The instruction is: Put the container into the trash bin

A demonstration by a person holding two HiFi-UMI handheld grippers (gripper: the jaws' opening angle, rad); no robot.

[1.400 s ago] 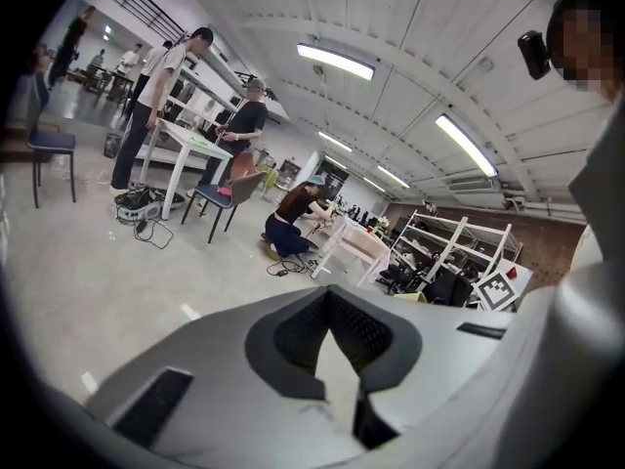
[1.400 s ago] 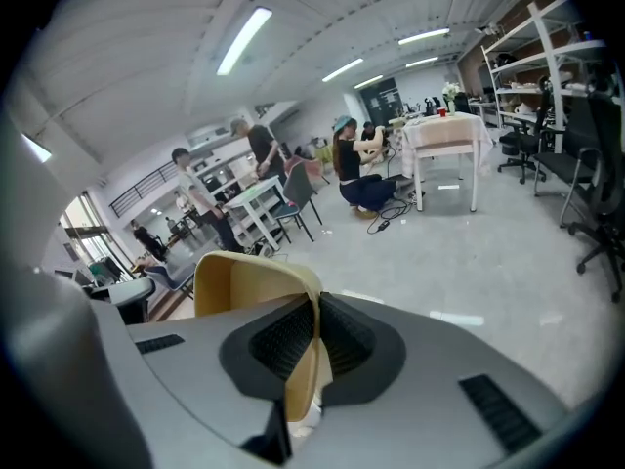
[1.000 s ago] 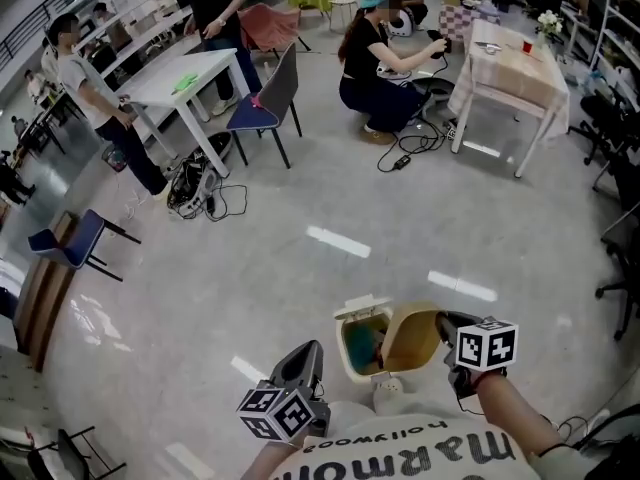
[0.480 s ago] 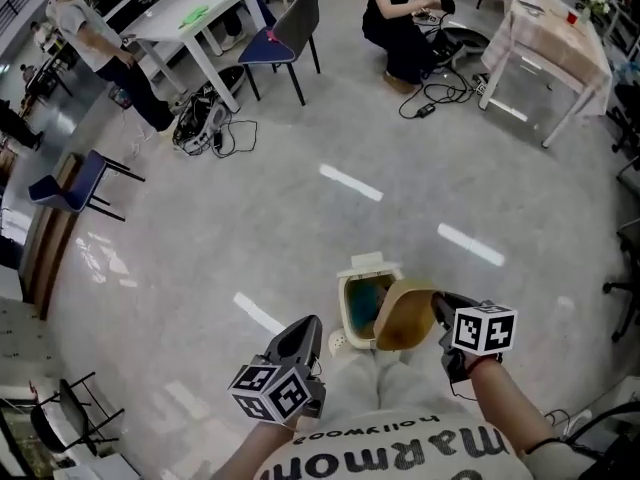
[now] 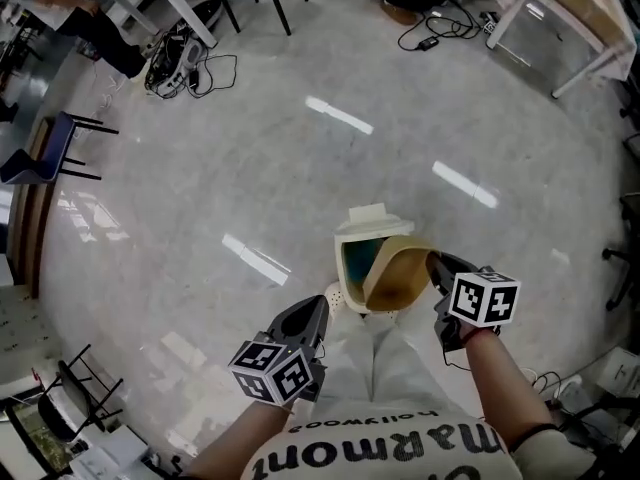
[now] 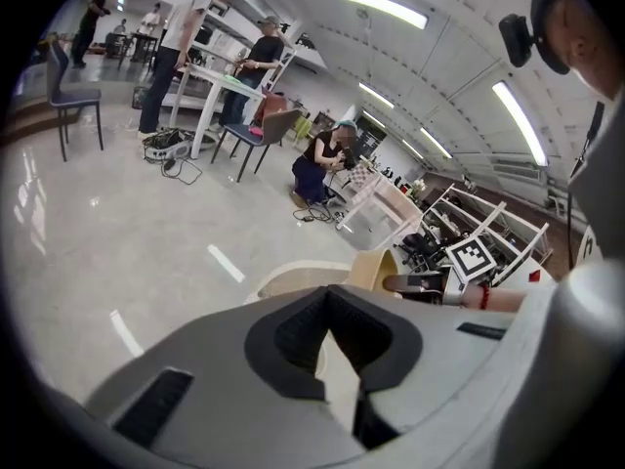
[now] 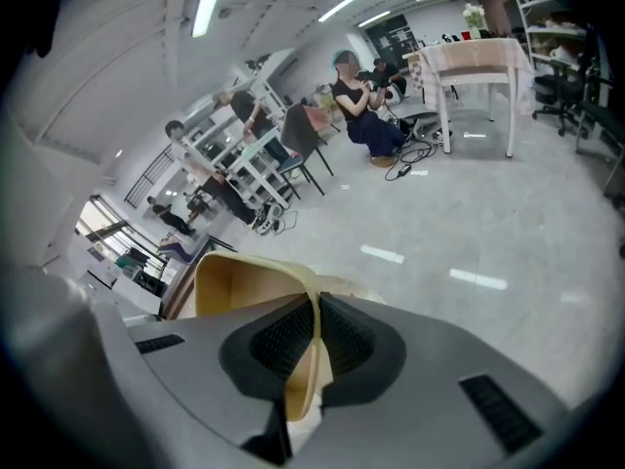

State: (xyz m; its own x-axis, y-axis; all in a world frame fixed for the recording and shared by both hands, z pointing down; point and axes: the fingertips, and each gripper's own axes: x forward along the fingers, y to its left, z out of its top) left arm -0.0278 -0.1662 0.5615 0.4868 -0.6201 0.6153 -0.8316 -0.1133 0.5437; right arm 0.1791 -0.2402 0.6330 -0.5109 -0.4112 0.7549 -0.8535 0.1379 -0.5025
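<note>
At the near edge of the head view, the left gripper (image 5: 312, 313) hangs low at the left with its jaws pressed together on nothing; its own view (image 6: 330, 306) shows the pads meeting with only floor beyond. Just right of it, the right gripper (image 5: 438, 266) pinches the thin rim wall of the tan container (image 5: 395, 278), seen squeezed between the 2 pads in that gripper's view (image 7: 314, 306). The container is tipped on its side, overlapping the right part of the trash bin (image 5: 342, 253), whose lid (image 5: 373, 217) stands flipped up on the far side.

This looks like the last step: delivery over the opening. The next move probably calls for shifting the container a little left so it clears the rim, then spreading the jaws to drop it. A catch on the rim or the raised lid seems the main risk. Something teal already lies inside; what it is cannot be told.

Farther off, bare floor; a blue chair (image 5: 30, 158) at the left, cables (image 5: 190, 63) at far left and a table (image 5: 560, 18) at far right, all well apart.
</note>
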